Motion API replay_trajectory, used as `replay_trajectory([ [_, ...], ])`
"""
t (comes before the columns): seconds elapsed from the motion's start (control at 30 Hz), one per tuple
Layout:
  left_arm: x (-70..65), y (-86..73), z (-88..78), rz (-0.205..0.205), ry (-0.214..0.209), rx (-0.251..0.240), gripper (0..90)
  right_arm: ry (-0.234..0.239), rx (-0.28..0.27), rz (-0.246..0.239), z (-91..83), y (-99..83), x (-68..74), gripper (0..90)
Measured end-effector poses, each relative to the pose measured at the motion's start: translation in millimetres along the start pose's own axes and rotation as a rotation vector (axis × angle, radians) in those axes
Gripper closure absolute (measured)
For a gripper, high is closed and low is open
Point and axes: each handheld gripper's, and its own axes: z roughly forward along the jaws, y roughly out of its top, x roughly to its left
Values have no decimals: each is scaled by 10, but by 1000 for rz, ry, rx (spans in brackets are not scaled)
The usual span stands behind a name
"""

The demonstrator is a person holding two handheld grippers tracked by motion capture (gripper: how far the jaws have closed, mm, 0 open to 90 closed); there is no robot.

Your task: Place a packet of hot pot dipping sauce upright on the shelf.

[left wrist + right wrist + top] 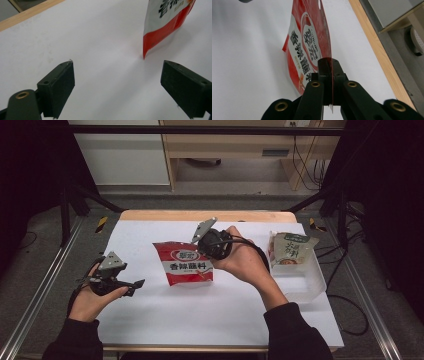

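Black jaws of the right tool (329,75): clamping tight on one edge of the red sauce packet (308,47), the thin foil edge running straight down between the two pads in the right gripper view.
Right tool in the high view (202,251): sitting at the packet's right edge, with the grey plate tilting up above it and the cable looping over the wrist.
Right hand (245,262): wrapping around the tool body from the right side.
Red sauce packet in the high view (187,264): hanging upright over the middle of the surface, printed face turned to the camera; in the left gripper view its lower corner (160,32) is meeting the white sheet or hovering just over it, I cannot tell which.
Left tool (117,87): standing wide, nothing between the jaws, white sheet showing through the gap.
Left tool in the high view (134,285): pointing toward the packet from the left, near it but apart.
Left hand (92,295): cradling that tool from underneath.
Surface (210,315): carrying a white sheet over a wooden top.
Clear plastic bin (307,282): sitting at the right edge of the surface.
Green-topped pouch (290,249): leaning inside the bin at its far end.
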Motion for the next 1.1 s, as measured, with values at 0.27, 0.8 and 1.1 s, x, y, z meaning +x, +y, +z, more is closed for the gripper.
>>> replay_trajectory([
  [0.27, 41, -129, 84, -32, -8, 27, 91, -35, 8, 13, -147, -121, -98, 900],
  [0.8, 30, -292, 259, -50, -3, 90, 74, -103, -14, 73, -422, -449, -295, 900],
  [1.1, 60, -336, 260, -65, 3, 91, 70, -127, -36, 101, -533, -570, -348, 900],
])
